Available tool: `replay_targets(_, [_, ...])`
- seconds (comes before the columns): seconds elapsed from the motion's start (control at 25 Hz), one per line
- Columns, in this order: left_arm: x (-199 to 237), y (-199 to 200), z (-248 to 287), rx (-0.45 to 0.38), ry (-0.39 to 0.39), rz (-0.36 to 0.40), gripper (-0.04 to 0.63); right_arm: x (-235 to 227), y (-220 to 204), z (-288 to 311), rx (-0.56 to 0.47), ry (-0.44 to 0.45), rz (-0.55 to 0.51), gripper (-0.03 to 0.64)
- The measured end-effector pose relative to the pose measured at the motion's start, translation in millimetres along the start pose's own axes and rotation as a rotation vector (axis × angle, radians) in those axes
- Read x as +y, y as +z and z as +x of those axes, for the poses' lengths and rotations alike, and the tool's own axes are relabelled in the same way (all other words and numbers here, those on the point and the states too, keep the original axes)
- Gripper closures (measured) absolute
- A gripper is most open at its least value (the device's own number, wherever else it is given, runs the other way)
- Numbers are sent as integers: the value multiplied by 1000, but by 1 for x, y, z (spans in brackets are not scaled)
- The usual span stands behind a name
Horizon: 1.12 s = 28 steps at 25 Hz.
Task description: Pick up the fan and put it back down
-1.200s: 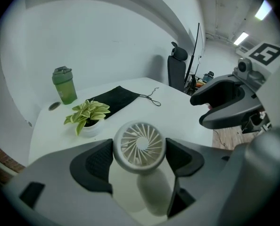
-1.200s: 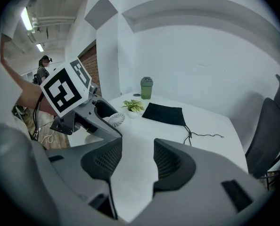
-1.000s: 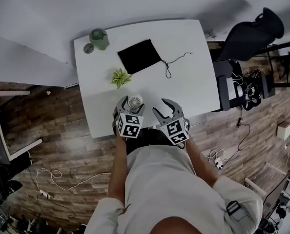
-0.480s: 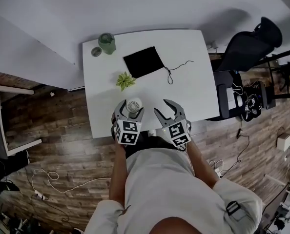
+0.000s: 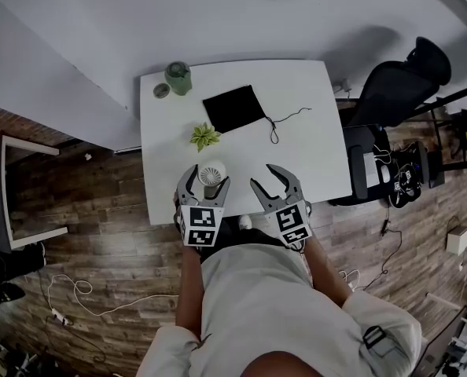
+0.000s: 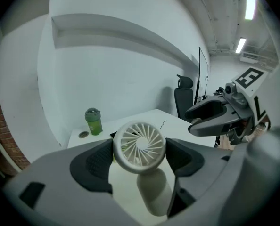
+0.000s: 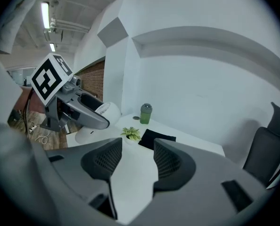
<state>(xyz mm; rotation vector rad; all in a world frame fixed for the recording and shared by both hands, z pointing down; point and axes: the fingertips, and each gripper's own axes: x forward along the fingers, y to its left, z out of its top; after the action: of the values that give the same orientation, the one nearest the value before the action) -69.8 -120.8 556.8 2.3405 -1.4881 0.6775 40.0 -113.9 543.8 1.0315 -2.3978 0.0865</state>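
left gripper (image 5: 206, 181): clamped on the fan's round head, one pad each side
fan (image 6: 139, 146): held over the table's (image 5: 312, 144) near edge, body hanging below the head
right gripper (image 7: 136, 159): jaws apart, empty, just beside
step: lift looks done; set-down next
care: lower straight, seat base flat, then open

Left claw (image 5: 207, 179) holds white fan (image 5: 212, 171) at table (image 5: 312, 132) near edge; right claw (image 5: 265, 177) beside, jaws apart, empty.
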Motion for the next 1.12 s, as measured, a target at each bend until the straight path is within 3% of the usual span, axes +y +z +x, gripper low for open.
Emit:
replay_targets(0.68, [-7,75,-57,-224,56,61,250,-23,67,-54,-186,-49,10,405])
replay_targets(1.12, [-6,84,-61,-243,54,79,250,-29,79,-57,-218,-62,4,408])
